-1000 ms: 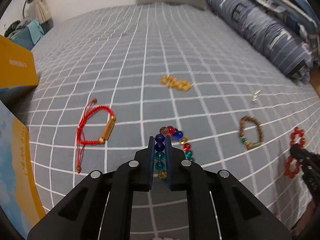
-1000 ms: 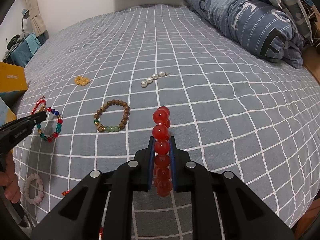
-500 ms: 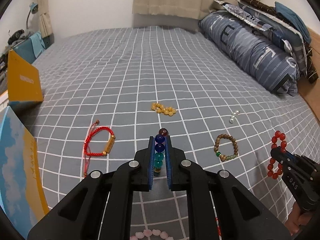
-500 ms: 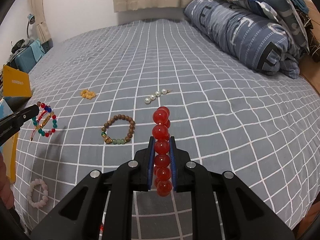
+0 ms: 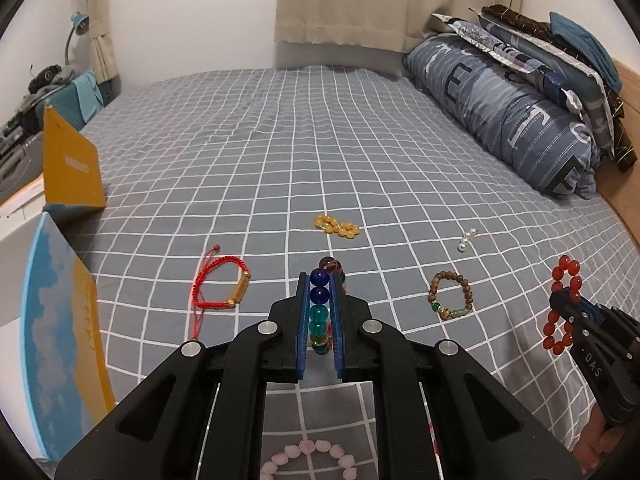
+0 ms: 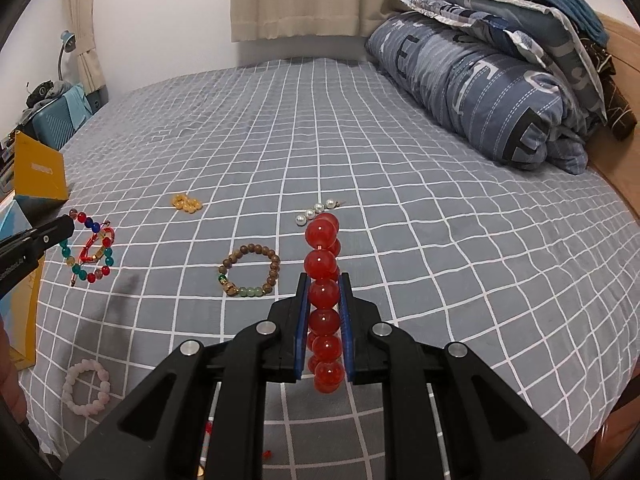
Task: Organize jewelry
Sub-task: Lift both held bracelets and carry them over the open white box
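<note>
- The left gripper (image 5: pixel 320 308) has its fingers (image 5: pixel 303 320) squeezed tight on a bracelet of many colours (image 5: pixel 320 304). Blue, green and yellow beads sit in a row between them.
- This bracelet of many colours hangs in the air above the bed (image 5: pixel 300 140), not lying on it.
- The right gripper (image 6: pixel 324 316) has its fingers (image 6: pixel 301 320) pinched on a red bead bracelet (image 6: pixel 322 264). Big shiny red beads stick out past the tips and below them.
- The red bead bracelet is also up off the bed.
- The bed has a grey cover with white squares.
- A red string bracelet (image 5: pixel 222 286) with a gold bar lies flat on the bed, left of the left gripper.
- A little heap of yellow beads (image 5: pixel 338 226) lies farther back.
- A short row of white pearls (image 6: pixel 316 212) lies near the middle of the bed.
- A brown wood bracelet (image 6: pixel 250 270) with some green beads lies between the two grippers.
- A pink bracelet (image 6: pixel 86 386) lies close to the near edge of the bed.
- A yellow box (image 5: pixel 70 168) stands at the left edge of the bed.
- A rolled blue blanket (image 6: pixel 480 92) lies along the right side.
</note>
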